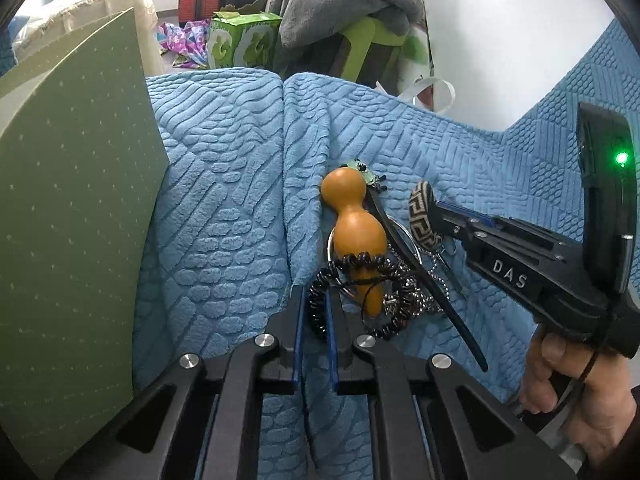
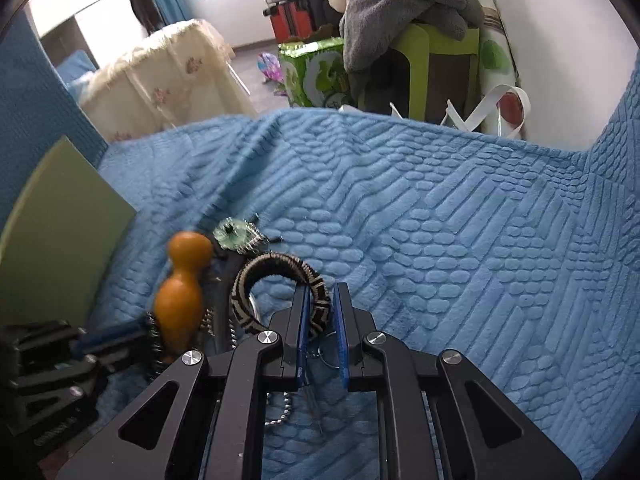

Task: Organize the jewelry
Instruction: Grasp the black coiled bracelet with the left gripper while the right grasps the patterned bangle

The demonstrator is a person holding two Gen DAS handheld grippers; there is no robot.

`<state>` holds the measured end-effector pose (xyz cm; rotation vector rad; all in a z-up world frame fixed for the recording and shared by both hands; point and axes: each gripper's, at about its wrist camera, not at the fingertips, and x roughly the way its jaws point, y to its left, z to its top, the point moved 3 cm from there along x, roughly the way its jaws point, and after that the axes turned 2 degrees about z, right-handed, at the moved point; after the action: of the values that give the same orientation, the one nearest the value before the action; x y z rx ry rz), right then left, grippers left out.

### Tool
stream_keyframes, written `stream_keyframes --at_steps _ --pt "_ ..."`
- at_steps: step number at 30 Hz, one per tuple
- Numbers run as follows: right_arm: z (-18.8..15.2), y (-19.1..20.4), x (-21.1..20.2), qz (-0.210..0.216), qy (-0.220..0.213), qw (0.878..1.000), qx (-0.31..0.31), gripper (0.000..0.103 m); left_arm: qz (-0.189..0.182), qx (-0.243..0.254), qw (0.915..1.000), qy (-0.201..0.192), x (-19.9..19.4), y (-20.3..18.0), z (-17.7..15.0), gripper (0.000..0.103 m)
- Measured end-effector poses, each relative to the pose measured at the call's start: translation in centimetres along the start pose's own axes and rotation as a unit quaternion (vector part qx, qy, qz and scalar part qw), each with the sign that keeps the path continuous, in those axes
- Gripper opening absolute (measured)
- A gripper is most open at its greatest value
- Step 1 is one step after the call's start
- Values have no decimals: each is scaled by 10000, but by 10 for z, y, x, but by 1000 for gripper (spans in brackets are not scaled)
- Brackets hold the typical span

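Observation:
A pile of jewelry lies on the blue blanket. It holds an orange gourd pendant, a black spiral coil band, a silver chain, a black headband and a green bead piece. My left gripper has the coil band between its narrowly parted fingers. My right gripper straddles a black-and-beige patterned bracelet, which also shows in the left wrist view. The gourd pendant and the green bead piece lie to its left.
A green dotted board stands at the left of the blanket. Beyond the blanket's far edge are a green box, a green stool under grey clothes and a white-handled bag. Open blanket stretches to the right.

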<state>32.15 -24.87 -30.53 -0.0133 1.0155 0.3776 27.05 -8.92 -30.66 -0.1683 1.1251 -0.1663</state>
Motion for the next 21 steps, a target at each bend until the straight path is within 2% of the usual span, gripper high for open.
stream_keyframes --at_steps 7,10,13,21 --pt "0 5 1 -23 -50 9999 -159 13 39 -20 10000 -85 -6 0 -4 7" --pt "-1 7 1 -90 -39 9997 -246 7 -5 -40 9999 -128 -11 -1 -2 7" --pt "-2 6 -1 -57 -24 9999 -125 6 -32 -32 9998 -181 -18 -1 0 7" --pt "-5 5 -32 -180 -326 9993 16 6 -6 0 9992 -391 -51 -1 0 7"
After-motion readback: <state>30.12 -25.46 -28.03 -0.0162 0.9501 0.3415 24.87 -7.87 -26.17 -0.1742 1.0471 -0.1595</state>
